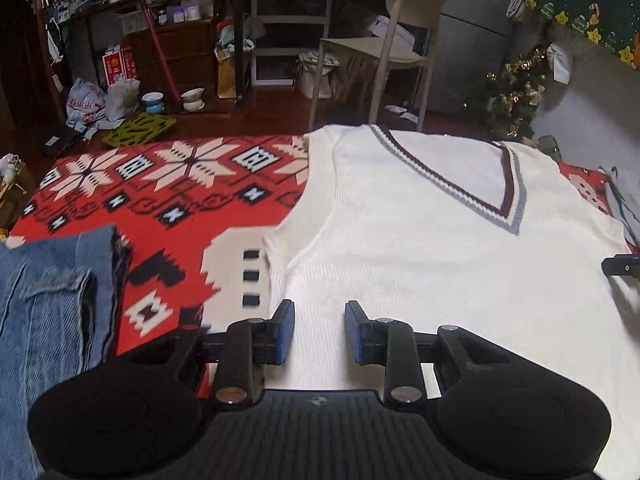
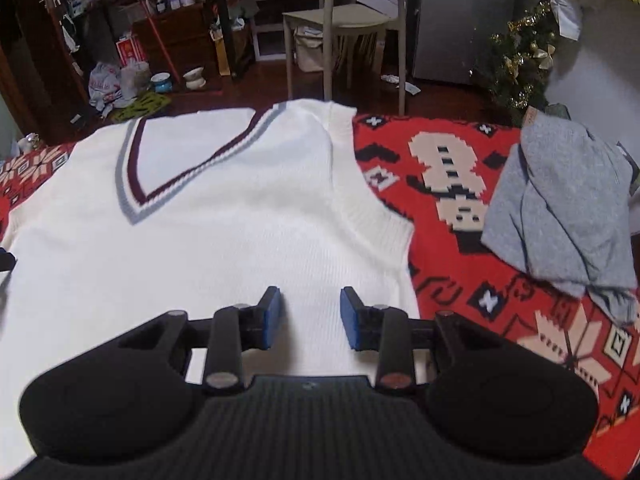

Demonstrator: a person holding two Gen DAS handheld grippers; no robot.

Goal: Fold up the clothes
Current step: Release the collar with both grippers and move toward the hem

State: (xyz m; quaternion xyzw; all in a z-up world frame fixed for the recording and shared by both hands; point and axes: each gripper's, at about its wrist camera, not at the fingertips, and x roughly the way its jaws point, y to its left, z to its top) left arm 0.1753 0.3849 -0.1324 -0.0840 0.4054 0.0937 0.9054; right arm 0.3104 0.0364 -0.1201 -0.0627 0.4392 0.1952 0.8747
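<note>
- left hand-held gripper (image 1: 319, 330): tilted steeply downward, its two blue pads (image 1: 285, 332) standing apart with a clear gap and nothing gripped between them.
- right hand-held gripper (image 2: 311, 318): tilted downward at much the same angle, blue pads (image 2: 272, 318) parted, nothing clamped in the gap.
- a black part of the right hand-held gripper shows at the far right edge of the left wrist view.

We see dim, warm indoor light; back of room murky. White vest (image 1: 440, 264) overexposed, knit washed out. Strong fisheye bending at edges. Slight motion blur on blanket (image 2: 500, 280) pattern; black corners vignetted.
</note>
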